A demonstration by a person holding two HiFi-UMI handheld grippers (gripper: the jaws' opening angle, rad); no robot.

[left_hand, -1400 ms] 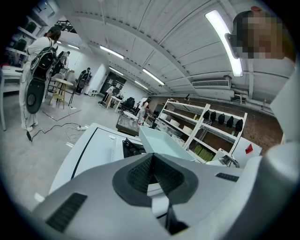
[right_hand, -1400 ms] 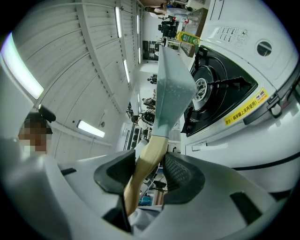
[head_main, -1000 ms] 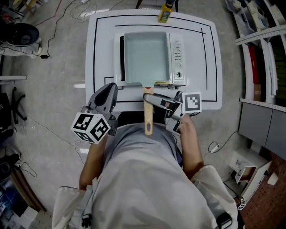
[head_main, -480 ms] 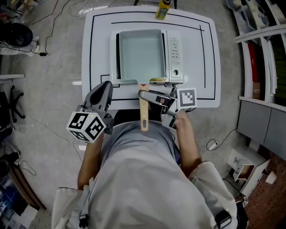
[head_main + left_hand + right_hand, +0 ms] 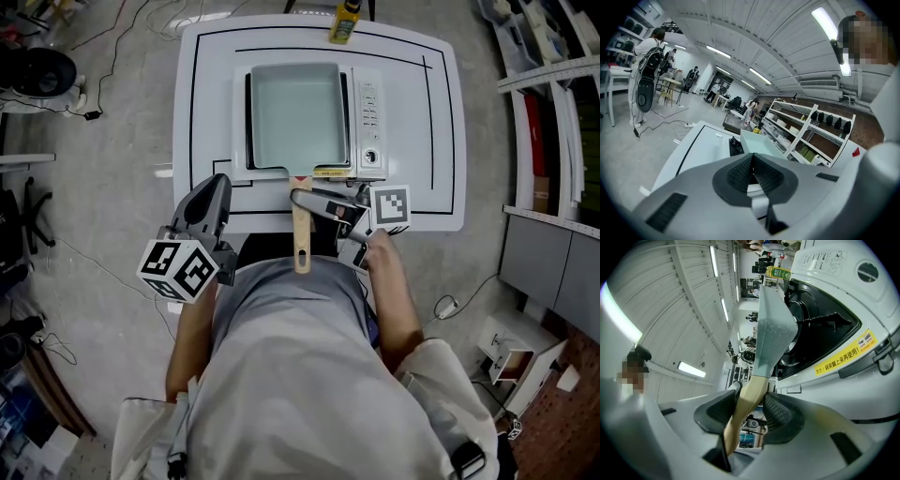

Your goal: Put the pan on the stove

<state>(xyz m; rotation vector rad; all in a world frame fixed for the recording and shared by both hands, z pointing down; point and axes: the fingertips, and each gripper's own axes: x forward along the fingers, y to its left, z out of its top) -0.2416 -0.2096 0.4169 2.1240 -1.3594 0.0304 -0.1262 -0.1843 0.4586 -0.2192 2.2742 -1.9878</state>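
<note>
Pan (image 5: 295, 112): rectangular, pale teal, empty, sits over the burner area of the stove (image 5: 367, 122), filling most of its top. Right gripper view shows the pan (image 5: 771, 329) edge-on just beside the black burner grate; cannot tell if it fully rests on it. Its wooden handle (image 5: 301, 234) sticks out past the stove's front edge and over the near edge of the worktop (image 5: 202, 94), toward the person.

Right gripper (image 5: 302, 199): jaws closed on the wooden handle close to the pan end, coming in from the right. In the right gripper view the handle (image 5: 754, 383) runs between both ribbed pads, right gripper (image 5: 749, 401) clamped on it. Marker cube (image 5: 391, 208) faces up, with the hand (image 5: 380, 258) behind it.

Stove: white tabletop gas unit, control strip with a knob on its right side, yellow warning label (image 5: 846, 357) along the front.

Left gripper (image 5: 217, 185): off to the left of the handle, apart from pan and stove, over the worktop's near left edge. Left gripper view shows the left gripper (image 5: 752, 164) with jaws closed together, nothing between them; the pan (image 5: 757, 140) is visible beyond.

Yellow bottle (image 5: 345, 21) stands at the far edge of the worktop, behind the stove. The worktop is white with black outline markings. Metal shelving (image 5: 811, 136) and several people stand in the background of the left gripper view.
</note>
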